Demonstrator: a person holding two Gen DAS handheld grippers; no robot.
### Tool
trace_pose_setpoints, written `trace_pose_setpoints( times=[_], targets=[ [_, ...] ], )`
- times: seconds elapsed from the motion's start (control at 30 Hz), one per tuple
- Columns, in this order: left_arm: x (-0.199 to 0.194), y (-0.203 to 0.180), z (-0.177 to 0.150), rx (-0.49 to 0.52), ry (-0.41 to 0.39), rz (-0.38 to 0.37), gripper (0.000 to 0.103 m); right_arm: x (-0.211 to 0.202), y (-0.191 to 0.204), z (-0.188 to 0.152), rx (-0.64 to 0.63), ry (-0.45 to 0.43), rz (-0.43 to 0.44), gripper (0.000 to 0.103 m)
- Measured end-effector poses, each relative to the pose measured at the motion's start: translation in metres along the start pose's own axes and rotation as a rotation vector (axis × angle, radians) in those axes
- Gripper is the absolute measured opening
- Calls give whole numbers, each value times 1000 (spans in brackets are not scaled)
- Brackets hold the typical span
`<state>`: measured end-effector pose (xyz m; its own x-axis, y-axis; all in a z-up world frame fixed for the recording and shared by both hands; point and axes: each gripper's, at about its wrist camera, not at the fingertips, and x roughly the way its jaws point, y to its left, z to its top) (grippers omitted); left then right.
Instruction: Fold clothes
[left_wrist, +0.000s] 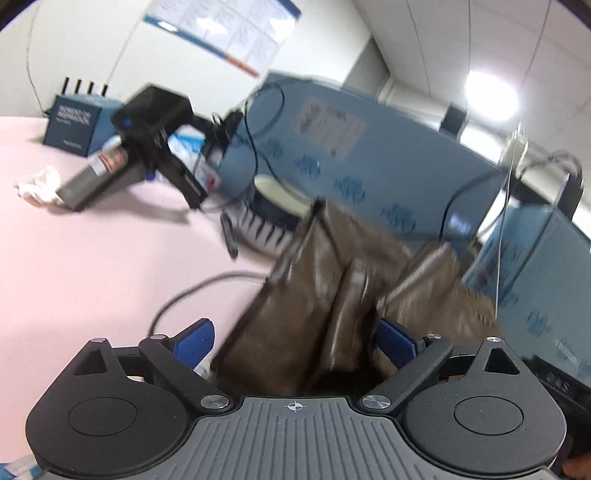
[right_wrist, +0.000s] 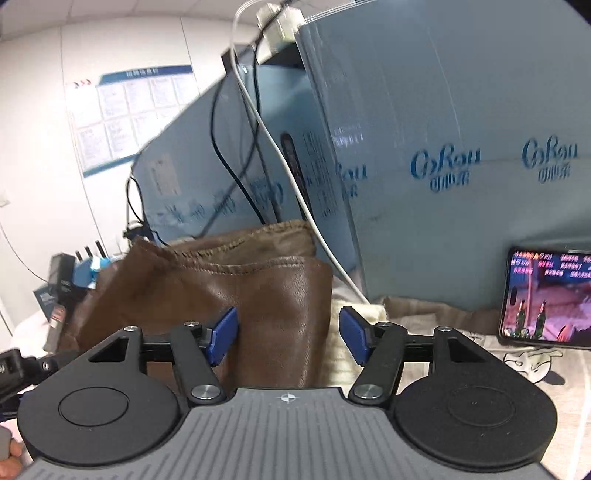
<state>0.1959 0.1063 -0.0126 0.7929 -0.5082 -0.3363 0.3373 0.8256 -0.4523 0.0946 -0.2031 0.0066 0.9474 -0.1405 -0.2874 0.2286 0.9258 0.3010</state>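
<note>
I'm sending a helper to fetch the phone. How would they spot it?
Start at the big blue-grey board standing behind the table. The phone leans at its foot, right of the brown garment, on a printed cloth. It alone has a lit screen playing video.

White walls (left_wrist: 92, 44) carry a blue-edged notice board (right_wrist: 122, 118). Blue-grey printed panels (right_wrist: 461, 147) stand behind a pink tabletop (left_wrist: 92, 251), dark cables (right_wrist: 221, 155) trailing over them. A bright ceiling light (left_wrist: 489, 94) glares.

Motion blur smears the brown garment (left_wrist: 317, 295), perhaps trousers.
</note>
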Motion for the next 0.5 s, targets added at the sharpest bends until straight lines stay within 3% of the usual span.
trace_pose_setpoints(
  times=[0.07, 0.17, 0.33, 0.5],
  targets=[
    [-13, -5, 2, 4, -48, 39, 99, -12, 1, 4, 17, -13, 13, 65],
    [-36, -20, 3, 47, -107, 60, 103, -33, 3, 8, 24, -41, 32, 95],
    [-68, -48, -1, 140, -157, 40, 103, -70, 13, 10, -11, -70, 82, 103],
    [-101, -84, -18, 208, -204, 17, 103, -104, 21, 0, -57, -68, 127, 103]
  ],
)
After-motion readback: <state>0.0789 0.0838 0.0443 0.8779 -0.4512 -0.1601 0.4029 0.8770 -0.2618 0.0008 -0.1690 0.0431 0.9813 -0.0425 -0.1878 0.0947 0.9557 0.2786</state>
